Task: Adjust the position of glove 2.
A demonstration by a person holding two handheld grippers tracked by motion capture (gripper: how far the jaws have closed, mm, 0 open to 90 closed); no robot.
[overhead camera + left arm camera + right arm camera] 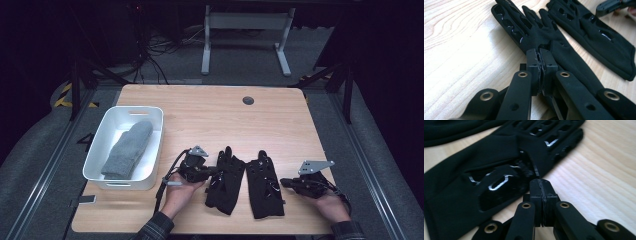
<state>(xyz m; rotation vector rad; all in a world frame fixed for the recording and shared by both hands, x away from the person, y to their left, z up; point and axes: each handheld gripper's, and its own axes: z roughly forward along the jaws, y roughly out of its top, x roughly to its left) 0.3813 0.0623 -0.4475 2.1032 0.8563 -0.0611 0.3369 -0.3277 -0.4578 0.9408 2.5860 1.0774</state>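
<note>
While both black fabric gloves lay flat, one grey knitted mitten [128, 148] sat in the white plastic bin [156, 145].
I had my left gripper [540, 58] clamped on the left black fabric glove [529, 27]; my right gripper [543, 188] pinched shut beside the right black fabric glove's [499, 165] edge, grip uncertain.

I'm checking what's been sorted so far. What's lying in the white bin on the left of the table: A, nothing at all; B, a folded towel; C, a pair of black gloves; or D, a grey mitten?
D: in the high view a grey mitten lies lengthwise inside the white bin, while the two black gloves lie on the table beside it.
</note>
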